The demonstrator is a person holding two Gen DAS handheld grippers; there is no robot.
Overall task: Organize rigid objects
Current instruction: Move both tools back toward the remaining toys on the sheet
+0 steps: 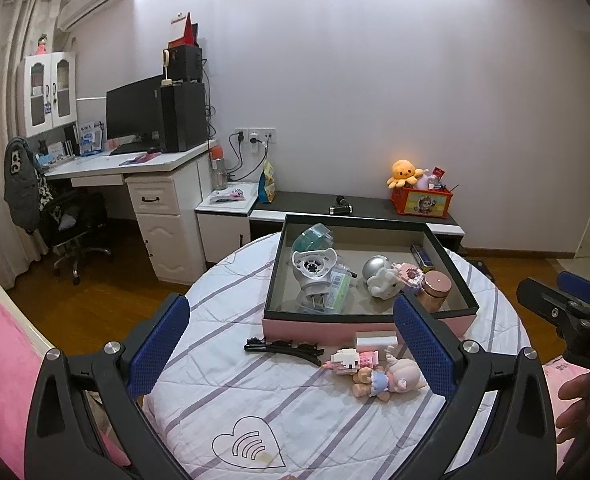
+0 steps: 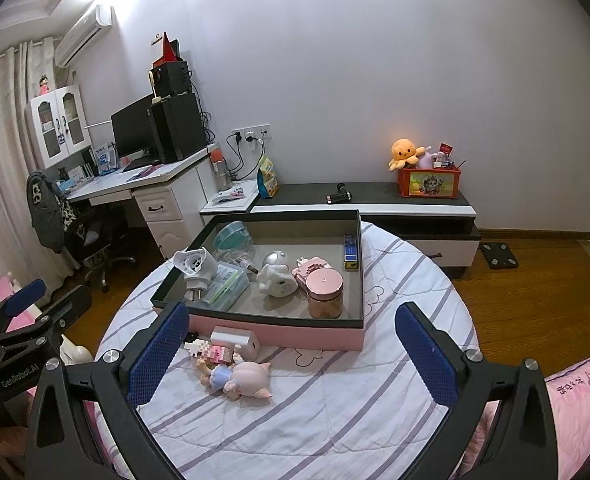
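Between the spread, empty fingers of the left gripper [image 1: 291,344] lie a black hair clip [image 1: 283,347], a pink block figure [image 1: 351,360] and a doll [image 1: 387,378], touching one another just short of the pink box [image 1: 369,326]; closing on one would likely drag its neighbour. Equally wide apart and empty, the right gripper [image 2: 293,354] has the white block [image 2: 235,340] unobstructed, while hiding most of the clip that the left view shows whole
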